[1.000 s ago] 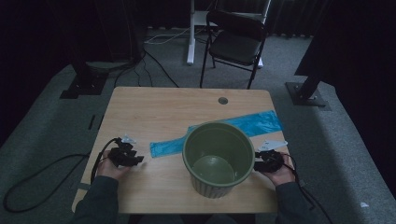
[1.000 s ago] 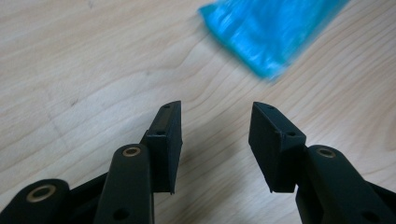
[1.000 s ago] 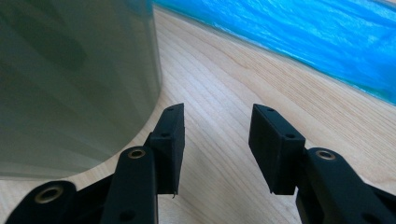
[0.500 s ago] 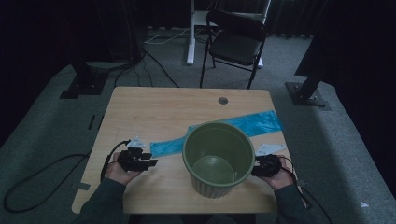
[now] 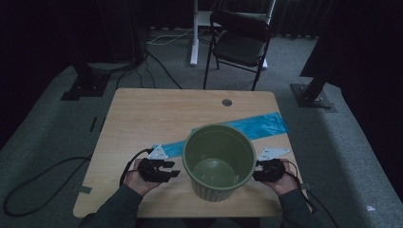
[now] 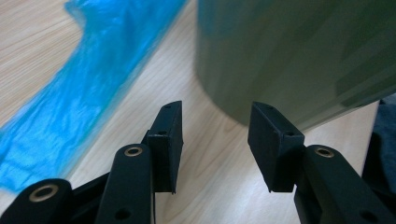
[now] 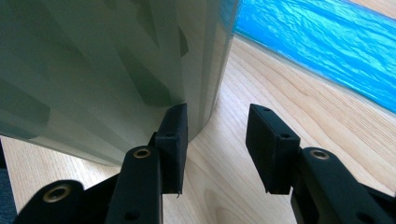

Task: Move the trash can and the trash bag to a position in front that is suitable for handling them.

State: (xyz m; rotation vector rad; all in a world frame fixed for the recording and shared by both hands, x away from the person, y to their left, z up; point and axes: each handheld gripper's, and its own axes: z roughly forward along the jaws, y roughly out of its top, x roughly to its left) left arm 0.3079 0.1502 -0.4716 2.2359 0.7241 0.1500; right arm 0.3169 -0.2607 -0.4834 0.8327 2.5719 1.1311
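A ribbed green bin point(image 5: 219, 159) stands upright and empty near the front of the wooden table point(image 5: 142, 118). It rests partly on a flat blue plastic bag point(image 5: 259, 126). My left gripper point(image 5: 173, 169) is just left of the bin, pointing at its lower wall point(image 6: 299, 51). Its jaws point(image 6: 215, 112) have just been opening and hold nothing; the blue bag point(image 6: 79, 88) lies beyond them to the left. My right gripper point(image 5: 256, 171) sits at the bin's right side. Its jaws point(image 7: 217, 114) have just been closing a little and stand open over bare wood beside the bin wall point(image 7: 93, 60).
A small round grommet point(image 5: 226, 102) sits near the table's far edge. A black folding chair point(image 5: 242, 42) and a white stand leg point(image 5: 194, 33) are beyond the table. Cables point(image 5: 43, 175) trail over the grey floor at the left.
My left hand has moved right across the table, up to the bin's side. The right hand has stayed beside the bin, and the bin and bag have not moved.
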